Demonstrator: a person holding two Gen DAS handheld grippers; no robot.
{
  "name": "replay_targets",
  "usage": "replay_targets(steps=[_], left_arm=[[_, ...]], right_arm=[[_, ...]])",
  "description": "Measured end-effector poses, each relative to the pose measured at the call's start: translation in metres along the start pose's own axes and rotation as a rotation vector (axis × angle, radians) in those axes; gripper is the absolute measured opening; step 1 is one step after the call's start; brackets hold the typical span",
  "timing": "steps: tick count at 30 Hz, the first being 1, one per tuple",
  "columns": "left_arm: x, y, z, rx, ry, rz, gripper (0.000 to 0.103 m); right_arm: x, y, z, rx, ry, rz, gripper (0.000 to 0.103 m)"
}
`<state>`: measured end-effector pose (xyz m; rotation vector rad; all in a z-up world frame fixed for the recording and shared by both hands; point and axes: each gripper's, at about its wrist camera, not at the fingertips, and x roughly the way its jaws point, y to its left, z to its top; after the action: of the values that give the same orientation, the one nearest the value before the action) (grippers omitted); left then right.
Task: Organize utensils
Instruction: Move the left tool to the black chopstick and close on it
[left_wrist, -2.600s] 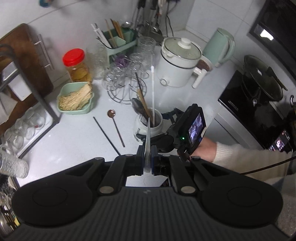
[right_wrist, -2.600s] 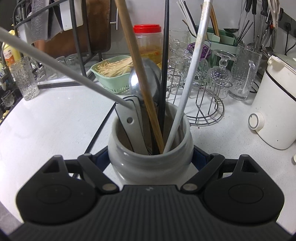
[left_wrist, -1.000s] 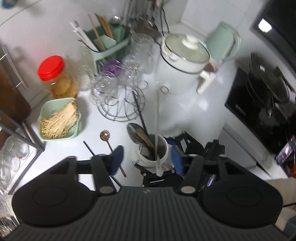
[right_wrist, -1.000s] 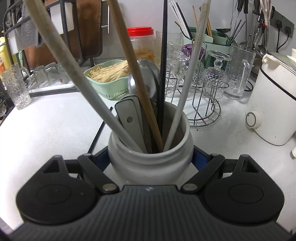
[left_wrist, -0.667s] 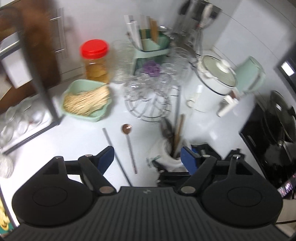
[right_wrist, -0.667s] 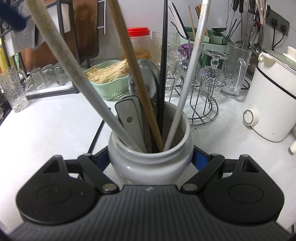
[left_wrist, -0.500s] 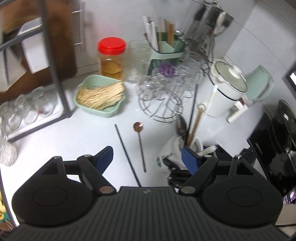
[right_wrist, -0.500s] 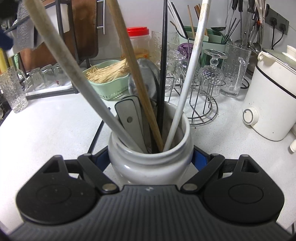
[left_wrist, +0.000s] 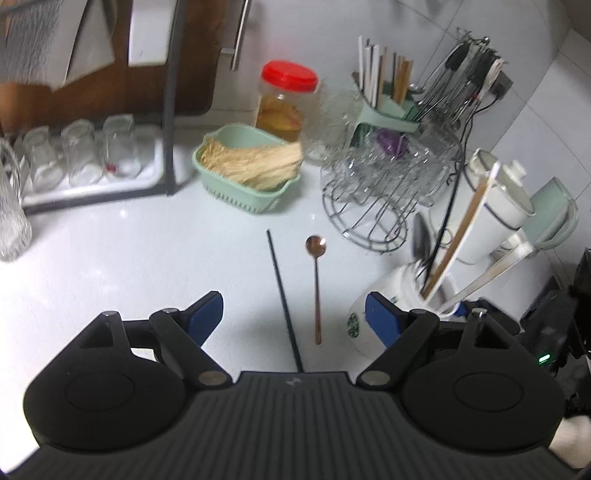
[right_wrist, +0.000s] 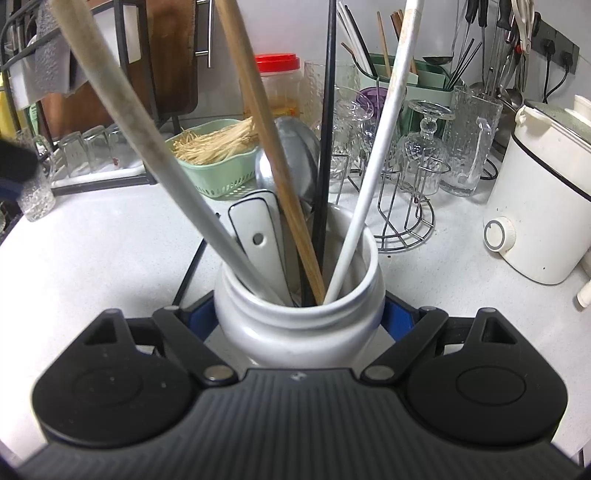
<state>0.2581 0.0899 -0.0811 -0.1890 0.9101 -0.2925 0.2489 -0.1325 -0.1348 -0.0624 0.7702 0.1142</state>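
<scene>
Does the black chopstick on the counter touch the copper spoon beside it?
Apart. In the left wrist view, white counter shows between the black chopstick and the copper spoon along their whole length.

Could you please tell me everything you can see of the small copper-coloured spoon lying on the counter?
The copper spoon is slim and metallic-looking, with a small oval bowl that catches a glint of light and a long thin handle. It lies flat on the white counter, bowl toward the wall. A black chopstick lies beside it, apart and nearly parallel; the white jar stands on its other side. The left gripper hovers open over both, touching neither.
</scene>
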Motion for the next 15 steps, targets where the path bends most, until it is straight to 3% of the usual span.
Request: replay_targets(steps=[9,15], left_arm=[[0.045,0.01,-0.051,-0.019,0.073,-0.001,0.086],[0.067,0.005,-0.083,-0.084,0.121,-0.023,0.055]], right_arm=[[-0.002,-0.007,0.002,0.015,0.013,0.021,0.092],[-0.005,-0.003,0.0,-0.023,0.013,0.005,0.09]])
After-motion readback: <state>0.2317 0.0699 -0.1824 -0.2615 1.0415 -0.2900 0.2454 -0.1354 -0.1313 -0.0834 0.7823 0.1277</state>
